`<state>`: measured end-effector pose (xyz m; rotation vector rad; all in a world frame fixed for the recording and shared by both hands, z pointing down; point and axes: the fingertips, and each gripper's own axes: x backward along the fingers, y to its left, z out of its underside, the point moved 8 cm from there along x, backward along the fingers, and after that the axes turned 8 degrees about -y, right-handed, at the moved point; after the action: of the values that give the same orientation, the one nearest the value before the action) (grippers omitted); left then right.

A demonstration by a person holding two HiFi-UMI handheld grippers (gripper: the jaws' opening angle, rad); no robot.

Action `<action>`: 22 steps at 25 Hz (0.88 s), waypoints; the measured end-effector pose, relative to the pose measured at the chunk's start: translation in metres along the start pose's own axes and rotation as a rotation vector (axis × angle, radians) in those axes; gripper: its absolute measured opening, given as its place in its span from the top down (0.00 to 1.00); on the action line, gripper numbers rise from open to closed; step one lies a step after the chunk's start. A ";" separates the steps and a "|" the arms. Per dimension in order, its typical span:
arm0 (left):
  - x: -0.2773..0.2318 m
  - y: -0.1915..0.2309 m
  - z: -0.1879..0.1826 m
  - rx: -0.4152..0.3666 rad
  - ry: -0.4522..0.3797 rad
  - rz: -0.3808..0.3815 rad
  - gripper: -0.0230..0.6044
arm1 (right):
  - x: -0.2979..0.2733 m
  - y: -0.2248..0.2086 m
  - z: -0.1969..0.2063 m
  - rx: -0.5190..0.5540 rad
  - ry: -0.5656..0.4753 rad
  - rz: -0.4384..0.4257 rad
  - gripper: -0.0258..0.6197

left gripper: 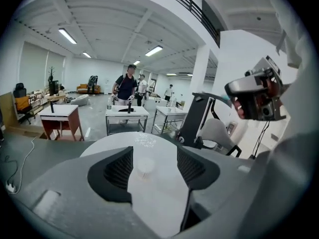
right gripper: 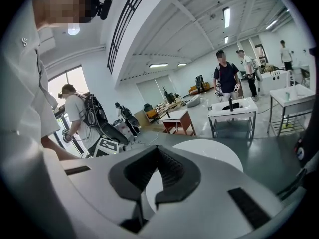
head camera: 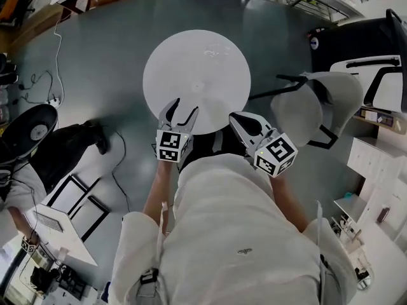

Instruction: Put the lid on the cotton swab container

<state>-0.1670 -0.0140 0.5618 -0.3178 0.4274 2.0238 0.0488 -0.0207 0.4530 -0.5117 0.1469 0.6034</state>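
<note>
Your left hand-held gripper (head camera: 186, 107), spread, aims at the small container (left gripper: 145, 167) on the worktop (head camera: 165, 68), likely to steady it; your right hand-held gripper (head camera: 234, 117) is pressed together, empty.

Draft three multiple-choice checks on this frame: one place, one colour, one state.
1. Where on the round table does the small white container stand?
A. at the near edge
B. about the middle
C. at the far edge

2. What colour is the table top?
A. black
B. red
C. white

3. How do the jaws of the left gripper stand?
A. apart, gripping nothing
B. shut on the container
C. closed together, empty

Answers:
1 B: the head view shows the container close to the disc's centre.
2 C: the top is plain white in every view.
3 A: the left gripper view shows a wide gap between the jaws, with the container out on the table beyond them, untouched.
</note>
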 end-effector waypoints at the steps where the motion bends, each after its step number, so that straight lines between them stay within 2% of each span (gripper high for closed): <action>1: -0.006 0.002 0.007 -0.019 0.008 0.017 0.53 | 0.002 0.003 0.003 -0.002 0.001 0.015 0.95; 6: -0.038 0.010 0.037 -0.046 0.068 0.078 0.49 | 0.016 0.009 0.012 -0.021 0.028 0.097 0.95; 10: -0.063 0.021 0.059 -0.049 0.077 0.067 0.48 | 0.020 0.011 0.019 -0.039 0.061 0.141 0.95; 13: -0.081 0.027 0.079 -0.064 0.123 0.065 0.47 | 0.022 0.012 0.025 -0.048 0.067 0.150 0.95; 18: -0.105 0.025 0.103 -0.138 0.160 0.055 0.45 | 0.037 0.009 0.033 -0.070 0.105 0.195 0.95; 22: -0.119 0.028 0.111 -0.156 0.175 0.058 0.45 | 0.043 0.008 0.036 -0.073 0.112 0.210 0.95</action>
<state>-0.1415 -0.0730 0.7142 -0.5880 0.3903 2.0986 0.0790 0.0242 0.4687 -0.6056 0.2880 0.7878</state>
